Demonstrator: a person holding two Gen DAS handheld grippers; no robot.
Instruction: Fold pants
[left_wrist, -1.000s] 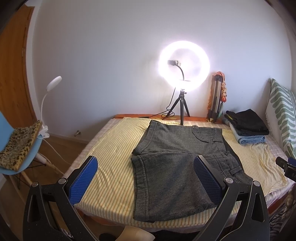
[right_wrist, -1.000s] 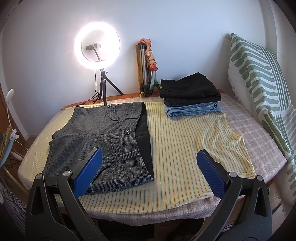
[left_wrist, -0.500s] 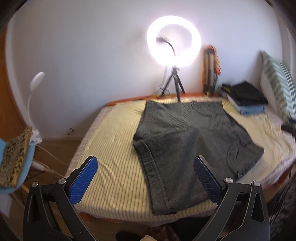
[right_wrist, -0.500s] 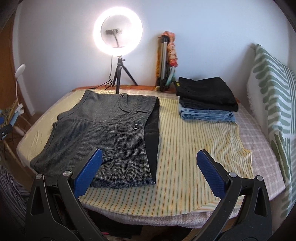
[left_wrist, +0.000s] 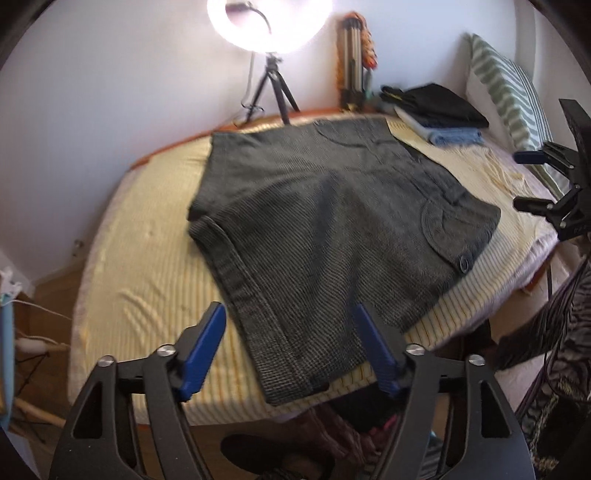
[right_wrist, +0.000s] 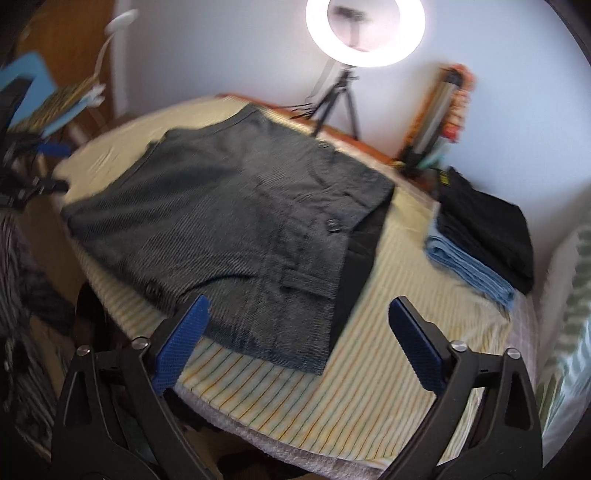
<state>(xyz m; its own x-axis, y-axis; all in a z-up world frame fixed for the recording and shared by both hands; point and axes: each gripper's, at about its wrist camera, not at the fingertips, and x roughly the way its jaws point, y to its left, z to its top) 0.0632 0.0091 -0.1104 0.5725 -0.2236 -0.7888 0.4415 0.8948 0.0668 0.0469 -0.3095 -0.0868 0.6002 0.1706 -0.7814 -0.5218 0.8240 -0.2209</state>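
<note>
One pair of grey pants (left_wrist: 332, 229) lies flat on the striped yellow sheet (left_wrist: 147, 258) covering the bed, already doubled leg over leg by the look of it, hems toward the near edge and waistband toward the wall. Laid flat and squared like this, judged ready for the next fold.

Left gripper (left_wrist: 291, 350): released, blue pads wide apart, holding nothing. It sits above the near hem corner, one pad over the sheet and one over the cloth. Judged a lineup for pinching that hem.

Right gripper (right_wrist: 299, 332): also released and empty, jaws spread over the near waistband-side corner of the pants (right_wrist: 240, 221) and the bare sheet (right_wrist: 369, 350) beside it. Likely aiming at the matching corner so both ends lift together.

View differences:
- Right wrist view shows a black strip of lining or under-layer (right_wrist: 360, 258) poking out along the pants' edge; barely seen from the left.
- Left wrist view shows the hem band and the buttoned pocket flap (left_wrist: 447, 240) clearly, plus the right gripper (left_wrist: 546, 184) at the frame's right edge.
- Both show the stack of folded clothes (right_wrist: 480, 236), black over blue, well apart from the pants, and the ring light (right_wrist: 365, 26) on its tripod at the far side.
- Right view is motion-blurred; fine detail uncertain.
</note>
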